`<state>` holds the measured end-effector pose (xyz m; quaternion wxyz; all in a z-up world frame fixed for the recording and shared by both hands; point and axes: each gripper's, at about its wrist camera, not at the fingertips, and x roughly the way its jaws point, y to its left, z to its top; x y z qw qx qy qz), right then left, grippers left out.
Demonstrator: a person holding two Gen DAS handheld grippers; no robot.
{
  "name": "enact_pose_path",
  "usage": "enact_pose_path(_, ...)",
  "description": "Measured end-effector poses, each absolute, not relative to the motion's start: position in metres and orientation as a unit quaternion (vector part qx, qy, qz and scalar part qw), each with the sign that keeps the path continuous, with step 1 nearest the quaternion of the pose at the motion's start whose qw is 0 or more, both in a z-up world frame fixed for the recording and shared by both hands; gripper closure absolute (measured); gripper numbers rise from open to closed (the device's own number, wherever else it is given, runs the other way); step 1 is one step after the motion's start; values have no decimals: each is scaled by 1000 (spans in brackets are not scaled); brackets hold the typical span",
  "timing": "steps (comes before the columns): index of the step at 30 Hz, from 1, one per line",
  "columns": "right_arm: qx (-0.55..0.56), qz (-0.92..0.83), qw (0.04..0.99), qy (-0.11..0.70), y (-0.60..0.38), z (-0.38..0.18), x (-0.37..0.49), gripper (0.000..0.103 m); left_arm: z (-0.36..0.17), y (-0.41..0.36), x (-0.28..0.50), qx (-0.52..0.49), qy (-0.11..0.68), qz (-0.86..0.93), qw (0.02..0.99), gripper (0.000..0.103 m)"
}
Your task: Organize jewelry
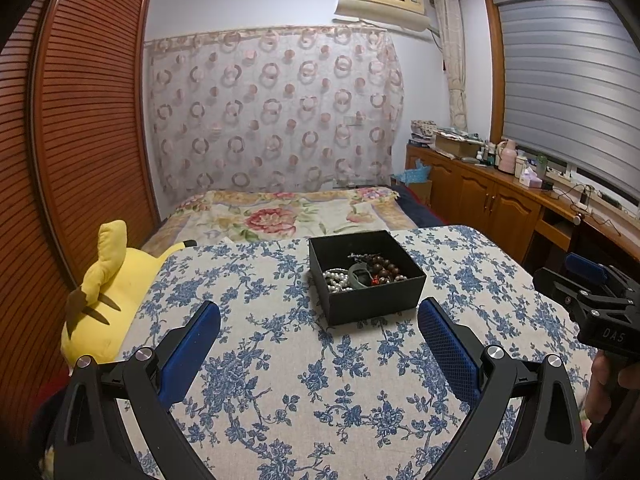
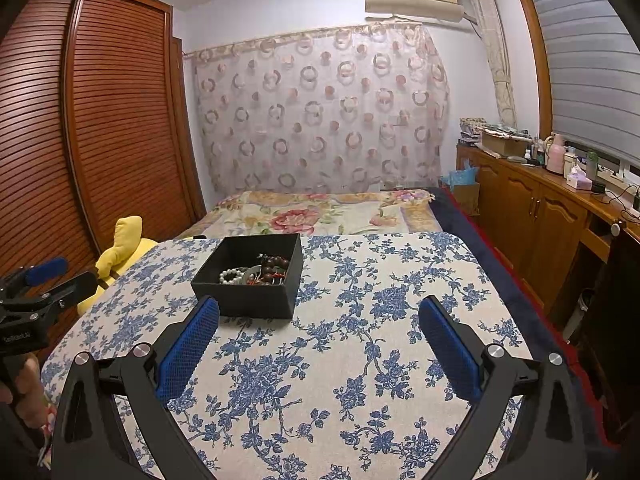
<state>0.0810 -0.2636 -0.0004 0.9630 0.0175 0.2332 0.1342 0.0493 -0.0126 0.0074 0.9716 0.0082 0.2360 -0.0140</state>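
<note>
Jewelry point(image 1: 362, 274) inside black box point(image 1: 376, 300); both jaws spread, empty.

A black open box point(image 2: 250, 280) sits toward the far left part of a table covered in a blue-flowered cloth point(image 2: 360, 360), holding a white pearl strand point(image 2: 231, 276) beside dark brown wooden beads point(image 2: 276, 265). The right gripper point(image 2: 319, 330) hangs above the near edge, its blue-padded fingers point(image 2: 188, 350) spread wide with nothing between them. The left gripper point(image 2: 40, 284), gripped by a hand point(image 2: 24, 392), hovers off the table's left edge near a yellow plush toy point(image 2: 120, 252).
</note>
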Motion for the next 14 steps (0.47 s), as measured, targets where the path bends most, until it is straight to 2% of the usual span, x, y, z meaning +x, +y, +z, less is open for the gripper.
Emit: enact_pose_path(14, 18, 134, 963, 233, -263, -1, 81, 2, 6, -15, 49, 7, 238, -15, 971, 8)
